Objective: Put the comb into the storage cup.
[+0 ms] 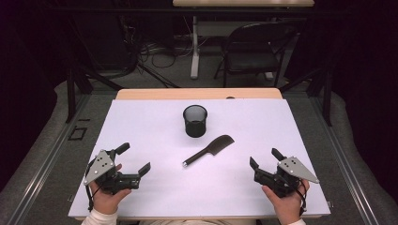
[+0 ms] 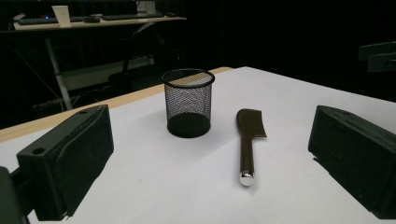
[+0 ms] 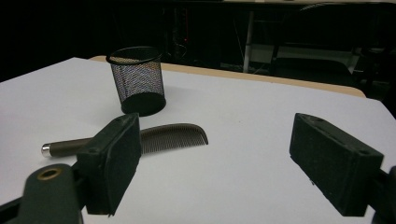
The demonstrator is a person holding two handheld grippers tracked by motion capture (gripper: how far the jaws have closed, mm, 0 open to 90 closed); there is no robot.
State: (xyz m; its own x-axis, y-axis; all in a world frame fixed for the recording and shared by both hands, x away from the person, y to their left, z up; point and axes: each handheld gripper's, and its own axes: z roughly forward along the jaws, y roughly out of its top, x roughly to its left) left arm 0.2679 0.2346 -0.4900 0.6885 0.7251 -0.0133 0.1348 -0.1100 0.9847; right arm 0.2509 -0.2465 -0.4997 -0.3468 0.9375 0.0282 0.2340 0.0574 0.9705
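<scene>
Left tool (image 1: pixel 133 160), jaws spread and empty, rests low on the bench (image 1: pixel 141 122). The comb (image 1: pixel 209 150) lies flat mid-bench, just before the mesh cup (image 1: pixel 195 120); a shallow pinch may slip off its thin spine, and a careless reach may tip the cup. Right tool (image 1: pixel 263 157), likewise released, has a free path. A chair (image 1: pixel 253 47) stands beyond.

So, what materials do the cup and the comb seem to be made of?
The cup looks like black wire mesh, probably metal with a matte coat: you see through its wall. The comb seems dark plastic with fine teeth, and its handle ends in a shiny silver cap, likely metal.
</scene>
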